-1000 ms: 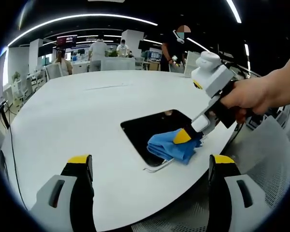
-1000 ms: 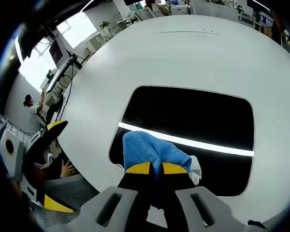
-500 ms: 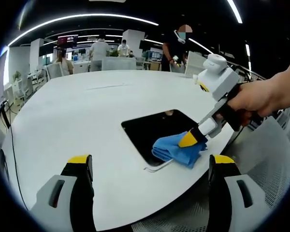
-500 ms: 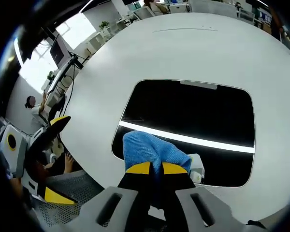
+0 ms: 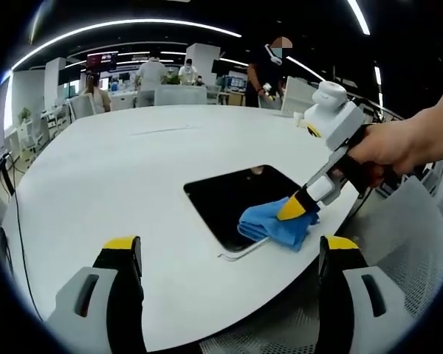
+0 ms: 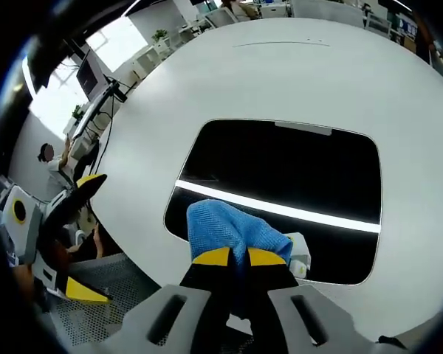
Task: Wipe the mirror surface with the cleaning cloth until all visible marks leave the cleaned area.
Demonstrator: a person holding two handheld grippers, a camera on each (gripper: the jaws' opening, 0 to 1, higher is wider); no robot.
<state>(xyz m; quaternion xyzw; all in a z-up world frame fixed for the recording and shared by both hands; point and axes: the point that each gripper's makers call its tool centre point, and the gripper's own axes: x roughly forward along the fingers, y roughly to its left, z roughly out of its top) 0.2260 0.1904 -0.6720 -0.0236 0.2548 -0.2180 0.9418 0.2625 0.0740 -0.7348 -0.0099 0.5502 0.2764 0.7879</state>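
Claws number two: our right claw (image 6: 232, 257) clamps one blue cloth (image 6: 225, 228), now nearer one mirror's (image 6: 280, 166) edge on the table (image 6: 295, 81); our left claw (image 5: 225, 254) gapes.

Your cloth (image 6: 225, 228) is bright blue, and the mirror (image 6: 295, 173) reads near black with one white light streak across it (a ceiling reflection). The desk (image 5: 133, 169) is plain white. Both tools have yellow tips on grey-and-black bodies: right tool (image 6: 232, 257), left tool (image 5: 229, 247).

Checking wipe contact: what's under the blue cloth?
The blue cloth, pinched in the right gripper, lies on the mirror's near edge. The glass under it is covered, so any marks there can't be seen.
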